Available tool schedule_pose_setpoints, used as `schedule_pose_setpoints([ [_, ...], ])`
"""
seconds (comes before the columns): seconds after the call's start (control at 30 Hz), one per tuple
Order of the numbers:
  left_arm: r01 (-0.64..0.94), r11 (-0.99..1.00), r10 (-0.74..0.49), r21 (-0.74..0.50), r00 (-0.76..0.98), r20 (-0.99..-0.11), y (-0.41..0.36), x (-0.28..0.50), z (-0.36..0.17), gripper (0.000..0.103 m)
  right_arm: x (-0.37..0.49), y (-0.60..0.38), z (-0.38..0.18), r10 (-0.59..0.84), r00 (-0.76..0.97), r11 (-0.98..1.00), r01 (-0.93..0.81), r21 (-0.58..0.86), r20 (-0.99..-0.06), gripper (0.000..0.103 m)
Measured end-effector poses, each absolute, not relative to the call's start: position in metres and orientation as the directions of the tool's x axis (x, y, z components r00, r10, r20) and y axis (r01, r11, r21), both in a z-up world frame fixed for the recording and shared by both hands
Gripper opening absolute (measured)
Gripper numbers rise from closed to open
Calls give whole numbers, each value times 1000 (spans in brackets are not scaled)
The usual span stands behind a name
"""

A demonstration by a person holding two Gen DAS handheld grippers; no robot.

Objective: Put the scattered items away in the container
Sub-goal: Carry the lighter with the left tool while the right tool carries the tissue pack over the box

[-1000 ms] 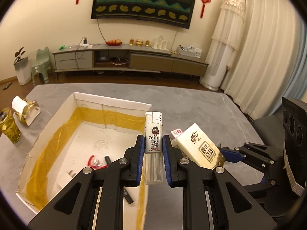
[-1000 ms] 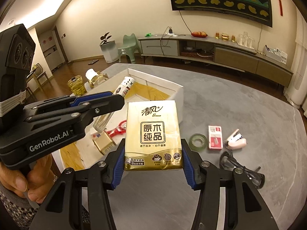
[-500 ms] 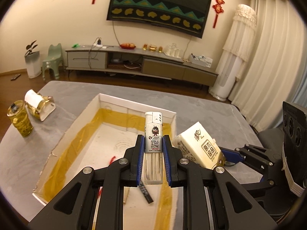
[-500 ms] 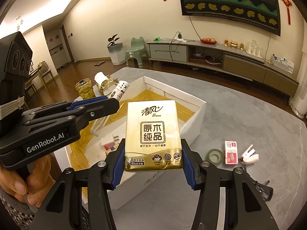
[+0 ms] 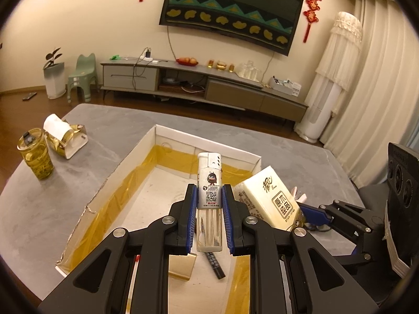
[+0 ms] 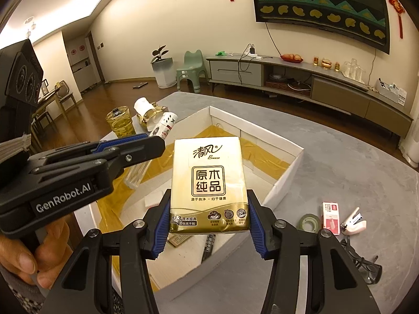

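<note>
Left wrist view, left gripper (image 5: 209, 209) pinching a lighter (image 5: 210, 198) over the open box (image 5: 204, 144), right gripper (image 6: 208, 225) pinching a tissue pack (image 6: 208, 183) above the box's right wall, box mid-tabletop (image 5: 78, 188).

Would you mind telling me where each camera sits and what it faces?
Left wrist: behind the left gripper, looking down over the lighter into the box; right gripper beside it.
Right wrist: behind the right gripper, facing the tissue pack; a hand shows.
Shared: box, lighter, tissue pack, TV wall.
</note>
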State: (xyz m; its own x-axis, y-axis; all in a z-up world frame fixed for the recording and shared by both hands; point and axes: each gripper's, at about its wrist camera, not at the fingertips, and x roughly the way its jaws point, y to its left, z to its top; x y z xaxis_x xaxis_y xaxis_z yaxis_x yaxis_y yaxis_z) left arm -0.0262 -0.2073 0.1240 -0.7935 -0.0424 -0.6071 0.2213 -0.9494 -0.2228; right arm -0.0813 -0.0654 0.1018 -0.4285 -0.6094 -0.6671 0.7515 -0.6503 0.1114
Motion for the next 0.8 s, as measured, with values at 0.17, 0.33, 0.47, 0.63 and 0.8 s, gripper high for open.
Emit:
schedule_pose_setpoints([
  [0.17, 240, -947, -60, -215, -787, -614, -211, -28, 119, 20, -83, -72, 100, -617, -417, -650, 748, 134, -667, 54],
  [0.33, 256, -945, -76, -202, -775, -627, -213, -33, 114, 20, -83, -80, 99, -626, -409, -646, 749, 147, -665, 54],
  [0.47, 275, -941, -89, -198, -765, -638, -217, -36, 110, 20, -84, -83, 98, -628, -403, -646, 748, 156, -665, 54],
  [0.63, 299, -934, -99, -198, -745, -659, -223, -40, 104, 20, -90, -84, 94, -610, -413, -664, 732, 152, -676, 54],
  [0.8, 314, -928, -100, -202, -730, -676, -228, -43, 99, 20, -100, -84, 87, -583, -422, -691, 708, 150, -695, 54],
])
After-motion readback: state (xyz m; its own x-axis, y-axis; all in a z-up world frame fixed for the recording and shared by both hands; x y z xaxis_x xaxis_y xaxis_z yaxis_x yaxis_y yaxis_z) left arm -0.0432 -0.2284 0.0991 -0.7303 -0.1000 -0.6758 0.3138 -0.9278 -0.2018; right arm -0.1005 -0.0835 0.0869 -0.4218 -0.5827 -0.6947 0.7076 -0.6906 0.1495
